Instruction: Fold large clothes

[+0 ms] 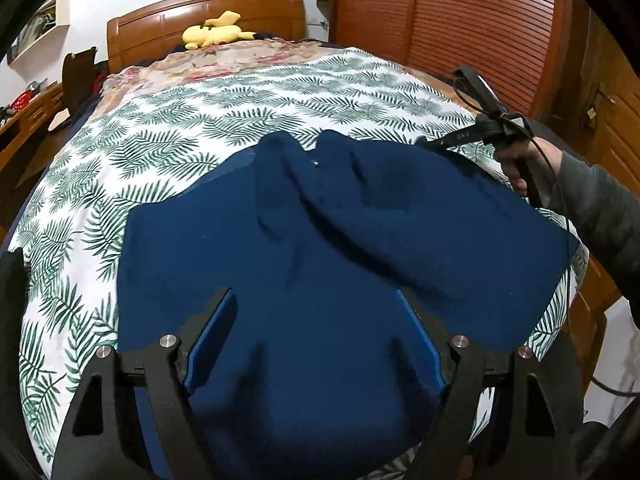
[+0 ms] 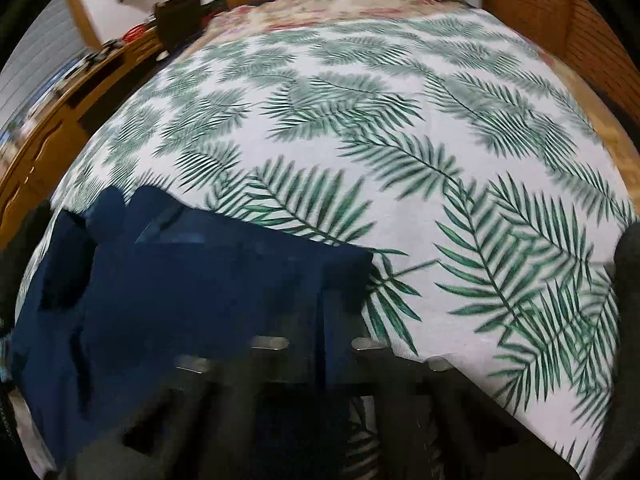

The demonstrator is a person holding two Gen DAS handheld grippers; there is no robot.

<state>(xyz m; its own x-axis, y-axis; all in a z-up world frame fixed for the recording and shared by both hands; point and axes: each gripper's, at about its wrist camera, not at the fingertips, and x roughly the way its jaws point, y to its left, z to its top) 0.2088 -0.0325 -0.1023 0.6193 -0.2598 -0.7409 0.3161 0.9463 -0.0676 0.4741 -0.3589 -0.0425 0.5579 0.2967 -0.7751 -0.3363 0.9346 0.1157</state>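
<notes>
Left gripper (image 1: 316, 320), lower centre of frame, hovers with jaws wide apart over the navy sweater (image 1: 320, 240), spread on the palm-leaf bedsheet (image 1: 180, 128). Right gripper (image 1: 424, 143), mid right, jaws together at the sweater's far edge. Yellow plush toy (image 1: 216, 32) lies by the headboard, top.

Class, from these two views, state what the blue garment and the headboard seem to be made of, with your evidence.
Blue garment: probably a soft fleece or knit, matte, with a nubby surface and limp folds. Headboard: apparently varnished wood, reddish brown, with glossy highlights.
</notes>
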